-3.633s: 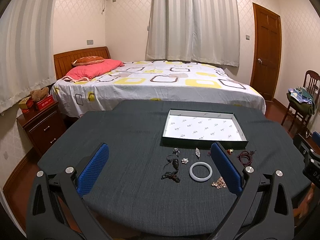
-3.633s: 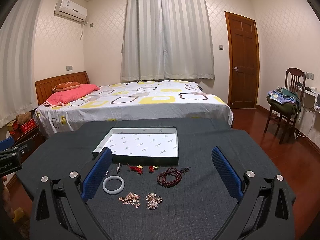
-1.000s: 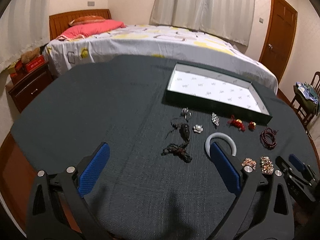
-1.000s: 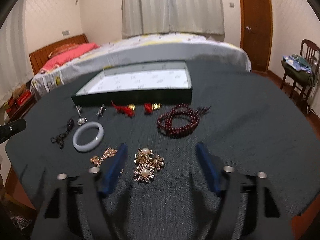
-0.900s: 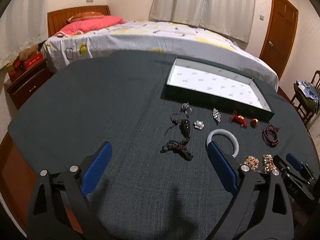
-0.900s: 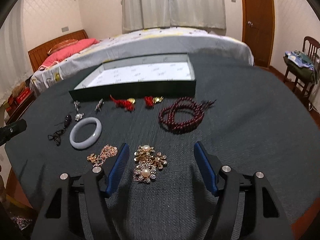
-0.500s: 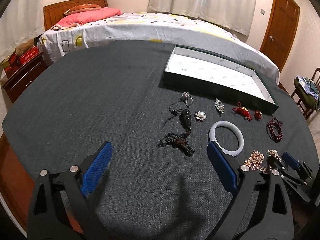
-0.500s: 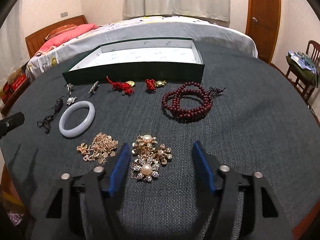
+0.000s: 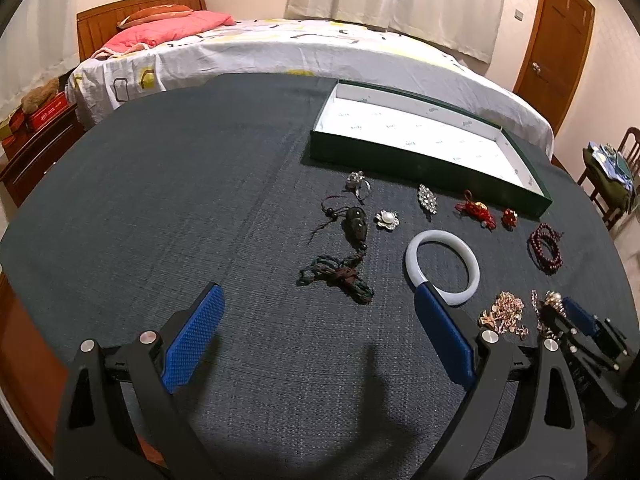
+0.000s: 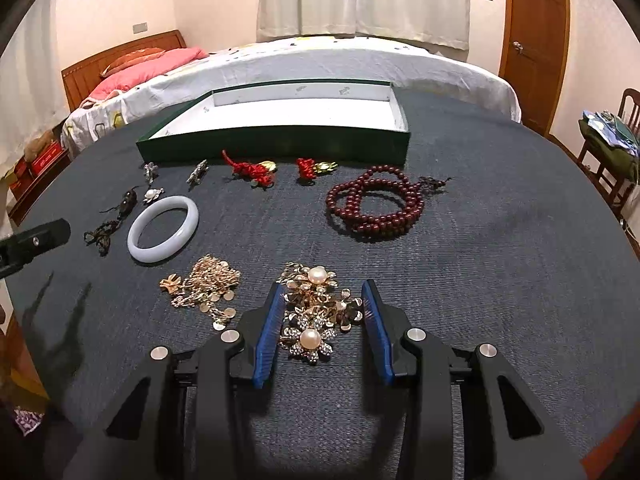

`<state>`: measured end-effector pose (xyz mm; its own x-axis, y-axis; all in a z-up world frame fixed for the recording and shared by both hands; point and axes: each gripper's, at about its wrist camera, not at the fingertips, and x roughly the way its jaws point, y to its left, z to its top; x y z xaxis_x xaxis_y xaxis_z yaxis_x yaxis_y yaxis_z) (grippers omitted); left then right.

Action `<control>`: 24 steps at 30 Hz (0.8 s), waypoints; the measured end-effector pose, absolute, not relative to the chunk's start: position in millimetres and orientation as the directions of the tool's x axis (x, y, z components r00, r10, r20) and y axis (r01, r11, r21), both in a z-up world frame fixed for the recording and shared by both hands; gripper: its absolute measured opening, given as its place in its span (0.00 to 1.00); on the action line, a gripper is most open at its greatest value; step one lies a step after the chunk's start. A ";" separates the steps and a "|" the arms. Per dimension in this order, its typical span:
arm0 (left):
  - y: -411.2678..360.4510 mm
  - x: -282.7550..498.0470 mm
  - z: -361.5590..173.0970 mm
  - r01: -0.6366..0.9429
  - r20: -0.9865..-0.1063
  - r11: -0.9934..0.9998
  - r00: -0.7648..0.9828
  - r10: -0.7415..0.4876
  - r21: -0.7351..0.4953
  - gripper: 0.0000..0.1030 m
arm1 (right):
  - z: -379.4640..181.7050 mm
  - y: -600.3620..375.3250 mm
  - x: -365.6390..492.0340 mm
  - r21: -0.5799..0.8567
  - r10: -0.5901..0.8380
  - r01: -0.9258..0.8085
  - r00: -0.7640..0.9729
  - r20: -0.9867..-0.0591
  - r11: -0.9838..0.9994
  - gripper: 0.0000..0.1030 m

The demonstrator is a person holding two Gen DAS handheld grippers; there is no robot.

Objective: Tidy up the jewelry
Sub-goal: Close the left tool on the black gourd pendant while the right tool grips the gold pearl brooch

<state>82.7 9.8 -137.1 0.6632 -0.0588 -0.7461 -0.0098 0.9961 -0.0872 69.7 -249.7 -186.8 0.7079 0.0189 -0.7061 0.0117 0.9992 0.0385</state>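
Between the parted right gripper [image 10: 322, 298] fingers, pearl brooches [image 10: 314, 314], not yet clamped.

Bangle [image 10: 163, 229] left of beads [image 10: 375, 206], before box [image 10: 280, 136].

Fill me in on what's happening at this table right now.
A person with two handheld grippers is sorting jewelry on a dark cloth-covered table. The right gripper is low, its fingers on either side of a pearl flower brooch cluster, not yet clamped. The left gripper is wide open and holding nothing, near the white bangle. The green tray holds nothing visible; every piece lies on the cloth.
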 end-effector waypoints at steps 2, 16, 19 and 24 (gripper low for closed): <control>7.8 84.0 -139.4 -0.006 -0.750 0.997 0.659 -0.056 -0.080 0.91 | -185.3 -253.9 69.2 0.040 0.013 0.022 0.712 -0.702 0.999 0.39; 1.9 122.5 -162.4 -0.008 -0.777 0.999 0.628 -0.025 -0.039 0.78 | -185.3 -262.4 74.2 0.081 0.039 0.025 0.711 -0.702 0.996 0.39; 0.4 131.5 -154.2 0.000 -0.762 1.000 0.647 -0.016 -0.020 0.78 | -185.3 -263.1 74.4 0.089 0.045 0.024 0.710 -0.703 0.996 0.39; -5.5 150.0 -160.4 0.016 -0.781 1.000 0.624 -0.023 -0.016 0.66 | -182.3 -264.0 76.6 0.095 0.052 0.021 0.711 -0.701 0.995 0.39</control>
<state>150.0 -5.5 -160.4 0.6240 -0.0227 -0.7811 0.0160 0.9997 -0.0163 76.6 -264.0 -182.3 0.7110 0.0523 -0.7013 0.0206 0.9953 0.0951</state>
